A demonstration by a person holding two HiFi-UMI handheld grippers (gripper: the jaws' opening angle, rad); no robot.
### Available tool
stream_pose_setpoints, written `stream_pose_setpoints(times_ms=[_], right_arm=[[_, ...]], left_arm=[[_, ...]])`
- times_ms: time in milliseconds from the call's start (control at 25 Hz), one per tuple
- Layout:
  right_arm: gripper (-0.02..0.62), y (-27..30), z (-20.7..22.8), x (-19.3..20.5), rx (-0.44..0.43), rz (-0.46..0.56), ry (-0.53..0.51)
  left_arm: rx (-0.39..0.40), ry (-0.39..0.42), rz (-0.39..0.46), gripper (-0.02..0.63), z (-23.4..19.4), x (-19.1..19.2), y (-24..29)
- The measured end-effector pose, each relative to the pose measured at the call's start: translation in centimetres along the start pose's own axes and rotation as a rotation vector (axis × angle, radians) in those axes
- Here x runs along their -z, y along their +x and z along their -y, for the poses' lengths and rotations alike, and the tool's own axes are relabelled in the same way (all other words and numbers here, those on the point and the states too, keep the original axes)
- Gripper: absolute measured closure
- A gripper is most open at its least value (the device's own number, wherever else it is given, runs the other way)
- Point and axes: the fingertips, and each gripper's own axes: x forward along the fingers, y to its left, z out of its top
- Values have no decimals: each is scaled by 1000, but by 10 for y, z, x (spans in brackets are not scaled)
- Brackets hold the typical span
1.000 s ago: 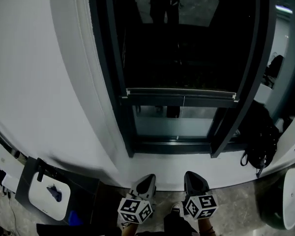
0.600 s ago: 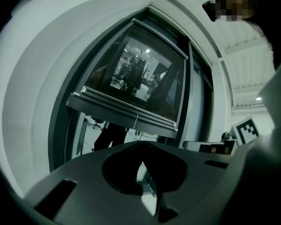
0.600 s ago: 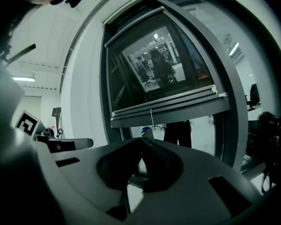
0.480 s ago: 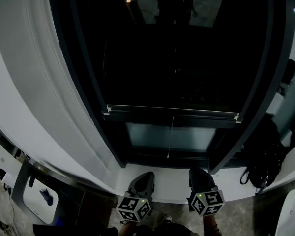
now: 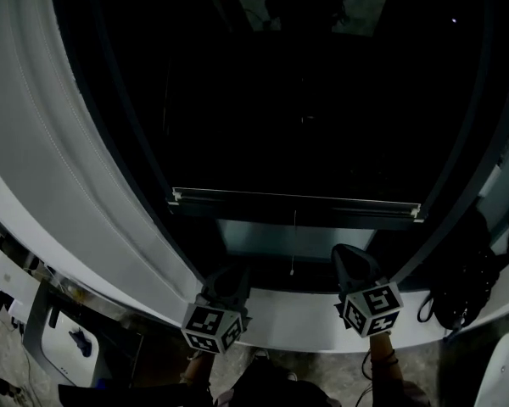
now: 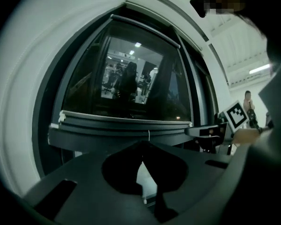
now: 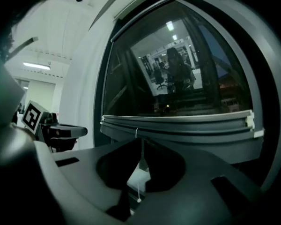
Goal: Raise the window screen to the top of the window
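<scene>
Dark window [image 5: 305, 100] is looming behind; left gripper [image 5: 229, 273] and right gripper [image 5: 348, 254] are hanging below screen bar [image 5: 297, 203], fingers [image 6: 75, 172] closed, empty, risking a lopsided push jamming it.

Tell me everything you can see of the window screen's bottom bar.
The bottom bar is a long, slim, dark rail with a pale top edge and light end caps, seemingly metal or plastic. It lies level across the window frame, low down, dark screen above, a strip of glass below. A thin white pull cord hangs from its middle. The left gripper and right gripper sit below, not touching it.
</scene>
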Motion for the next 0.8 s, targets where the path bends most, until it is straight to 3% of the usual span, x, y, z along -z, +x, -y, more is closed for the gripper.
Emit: stream_pose_setpoints(times_ms=[200, 280, 520, 640, 720, 800], right_arm=[[583, 27, 15, -16, 22, -64, -243], [578, 38, 16, -20, 22, -98, -346], [523, 70, 16, -24, -8, -229, -666], [523, 82, 15, -16, -22, -311, -793], [523, 86, 16, -10, -27, -362, -837], [523, 88, 16, -7, -33, -392, -841]], left_arm=[[21, 195, -28, 606, -32, -24, 36], [30, 310, -55, 606, -45, -29, 48], [6, 818, -205, 588, -87, -40, 78], [41, 1064, -307, 588, -96, -32, 89], [92, 1139, -370, 572, -99, -23, 94], [132, 1163, -413, 563, -101, -16, 98]])
